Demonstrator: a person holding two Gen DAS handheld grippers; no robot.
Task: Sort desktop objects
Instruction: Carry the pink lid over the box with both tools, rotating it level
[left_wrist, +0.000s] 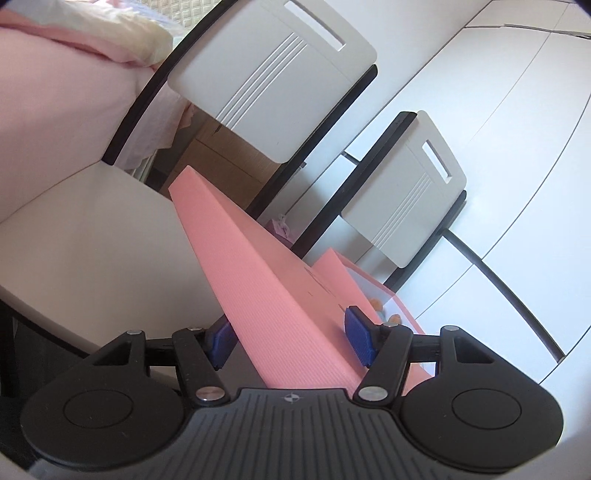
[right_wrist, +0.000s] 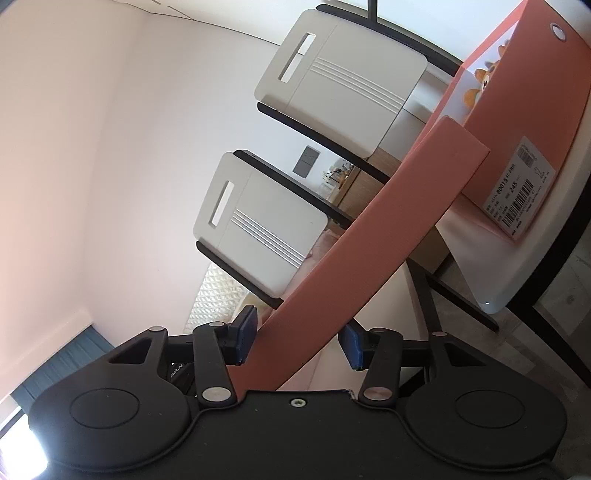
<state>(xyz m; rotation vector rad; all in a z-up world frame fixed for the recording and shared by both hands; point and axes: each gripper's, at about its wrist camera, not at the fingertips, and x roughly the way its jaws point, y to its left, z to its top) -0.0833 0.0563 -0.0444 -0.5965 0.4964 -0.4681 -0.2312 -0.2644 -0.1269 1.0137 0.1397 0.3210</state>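
A pink cardboard box with a hinged lid stands on a white table. In the left wrist view my left gripper (left_wrist: 291, 341) straddles the box's pink lid edge (left_wrist: 258, 280), a blue pad on each side, with a small gap at the left pad. In the right wrist view my right gripper (right_wrist: 299, 338) straddles a pink flap (right_wrist: 369, 236) of the same box; both blue pads stand a little off it. The box body (right_wrist: 532, 110) carries a barcode label (right_wrist: 521, 192) and a bear picture (right_wrist: 480, 85).
Two white chairs with black frames (left_wrist: 273, 74) (left_wrist: 410, 199) stand behind the table (left_wrist: 92, 236). A bed with pink bedding (left_wrist: 55, 74) lies at the left. White wardrobe doors (left_wrist: 498, 129) fill the right. The table's rim (right_wrist: 517, 266) and black legs show in the right wrist view.
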